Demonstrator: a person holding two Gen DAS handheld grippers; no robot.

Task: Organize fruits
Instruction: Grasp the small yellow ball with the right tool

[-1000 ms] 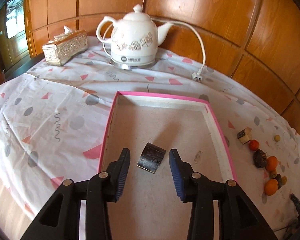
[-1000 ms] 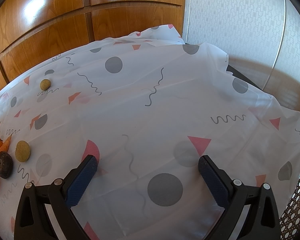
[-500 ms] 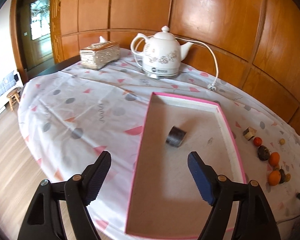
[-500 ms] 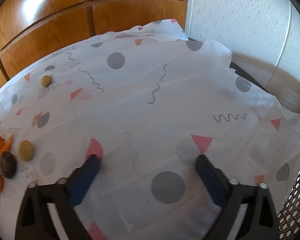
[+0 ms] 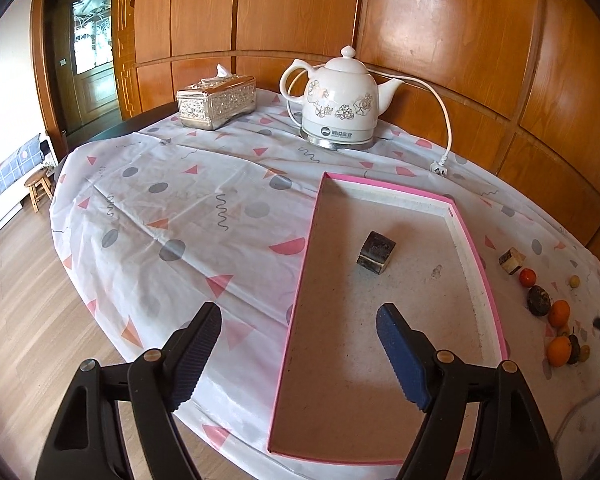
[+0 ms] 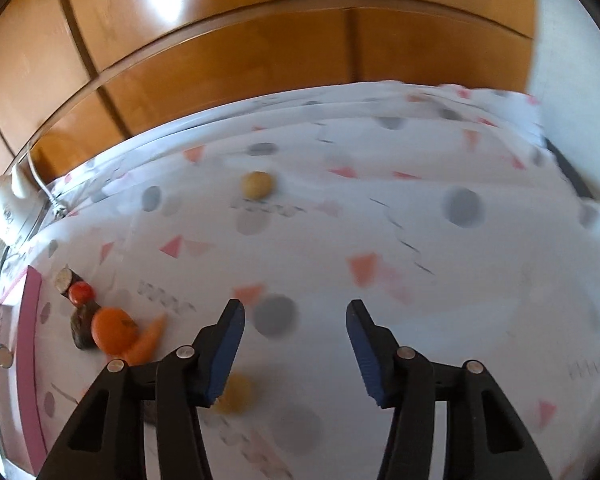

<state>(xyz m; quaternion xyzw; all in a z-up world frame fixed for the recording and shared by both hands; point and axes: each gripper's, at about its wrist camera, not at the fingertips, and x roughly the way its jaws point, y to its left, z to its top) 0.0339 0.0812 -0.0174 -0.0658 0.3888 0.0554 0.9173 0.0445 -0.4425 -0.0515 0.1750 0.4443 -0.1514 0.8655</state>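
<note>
1. We see the left gripper (image 5: 298,354) hanging over the near end of the pink tray (image 5: 492,300), jaws spread wide with nothing between them after opening within the past second; a single dark block (image 5: 376,251) lies alone on the tray floor, well ahead of the fingertips.

2. Our right gripper (image 6: 294,350) sweeps over the patterned cloth of the counter (image 6: 420,208) in a blurred frame; its jaws have just been closing, yet they stand apart and grasp nothing.

3. The fruits remain on the cloth beside the tray: in the right wrist view an orange (image 6: 114,330), a carrot (image 6: 148,340), a small red fruit (image 6: 81,292) and a dark lump (image 6: 82,326) cluster near the tray's pink edge; one yellowish fruit (image 6: 234,398) sits just beside the right gripper's left fingertip, another (image 6: 257,185) lies well apart toward the wall.

4. We judge the step in hand to be the reach for the next fruit, with most of the sorting undone.

5. The next move, we think, calls for settling the right gripper, centring its jaws around one fruit, probably the nearest yellowish one, and closing gently; round fruit may roll on the slick cloth.

6. A kettle (image 5: 340,100) and a tissue box (image 5: 216,102) stand at the far side, clear of the work.
</note>
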